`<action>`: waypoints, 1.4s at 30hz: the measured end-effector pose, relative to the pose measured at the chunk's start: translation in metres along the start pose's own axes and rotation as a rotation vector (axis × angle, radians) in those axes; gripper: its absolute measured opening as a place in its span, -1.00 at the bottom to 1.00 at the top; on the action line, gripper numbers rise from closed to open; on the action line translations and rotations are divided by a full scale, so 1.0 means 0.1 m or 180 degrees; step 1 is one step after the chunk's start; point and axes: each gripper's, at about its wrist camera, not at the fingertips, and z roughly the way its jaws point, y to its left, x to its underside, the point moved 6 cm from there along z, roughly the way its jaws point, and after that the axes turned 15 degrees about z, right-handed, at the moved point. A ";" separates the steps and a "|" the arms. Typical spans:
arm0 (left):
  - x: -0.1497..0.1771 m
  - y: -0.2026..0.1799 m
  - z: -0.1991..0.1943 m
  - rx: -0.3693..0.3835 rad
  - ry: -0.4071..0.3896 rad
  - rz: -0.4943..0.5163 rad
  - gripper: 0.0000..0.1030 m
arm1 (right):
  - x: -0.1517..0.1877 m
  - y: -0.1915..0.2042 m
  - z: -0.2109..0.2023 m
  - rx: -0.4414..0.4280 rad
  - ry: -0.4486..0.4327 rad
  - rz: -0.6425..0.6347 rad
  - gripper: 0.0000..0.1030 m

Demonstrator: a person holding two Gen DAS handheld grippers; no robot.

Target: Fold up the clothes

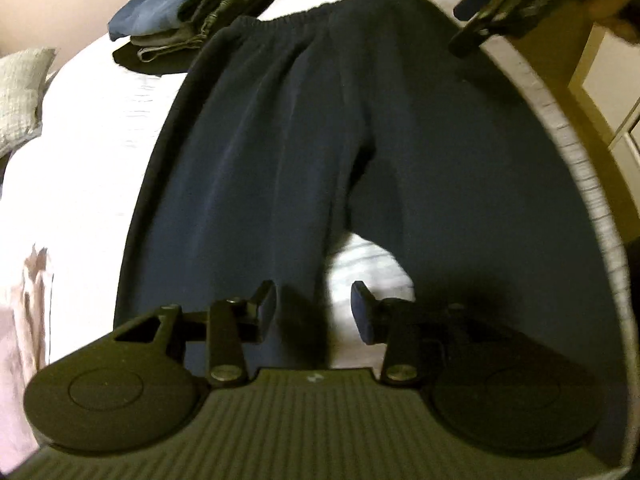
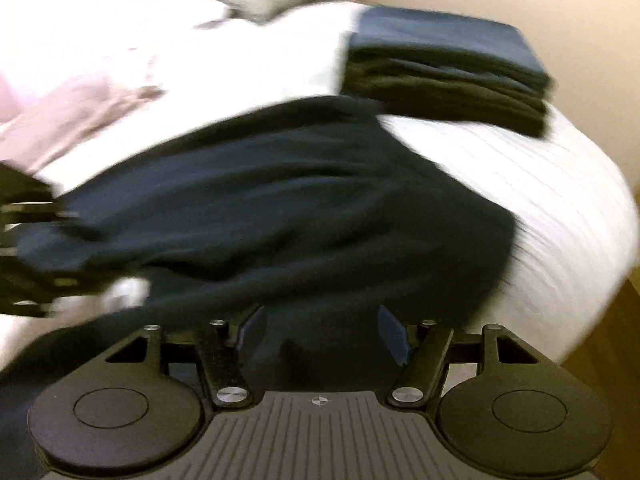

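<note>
across the white bed (image 1: 92,168) lie dark navy sweatpants (image 1: 304,152), spread flat, waistband at 12 o'clock in the left wrist view and legs running toward 6 o'clock. the left tool (image 1: 314,306) hangs over the gap between the two legs near the cuffs, its pads apart and nothing pinched between them. the right tool (image 2: 320,332) sits low over the sweatpants, pads spread wide, with dark cloth under them; no grip shows. at 11 o'clock in the left view a stack (image 1: 208,4) of folded clothes rests on the bed. a pillow (image 1: 22,96) lies at 9 o'clock.
</note>
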 end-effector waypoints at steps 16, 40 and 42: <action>0.20 0.82 0.07 0.0323 -0.0293 -0.0495 -0.89 | 0.09 1.42 0.95 0.0010 0.0079 -0.0421 0.26; 1.00 0.62 -0.67 0.0061 -0.0266 -0.1158 -0.43 | -0.10 1.26 0.53 -0.0030 -0.0025 -0.0600 -0.80; 1.17 0.46 -0.80 0.0033 -0.0186 -0.1306 -0.43 | 0.07 1.08 0.48 -0.0021 0.0111 -0.0549 0.14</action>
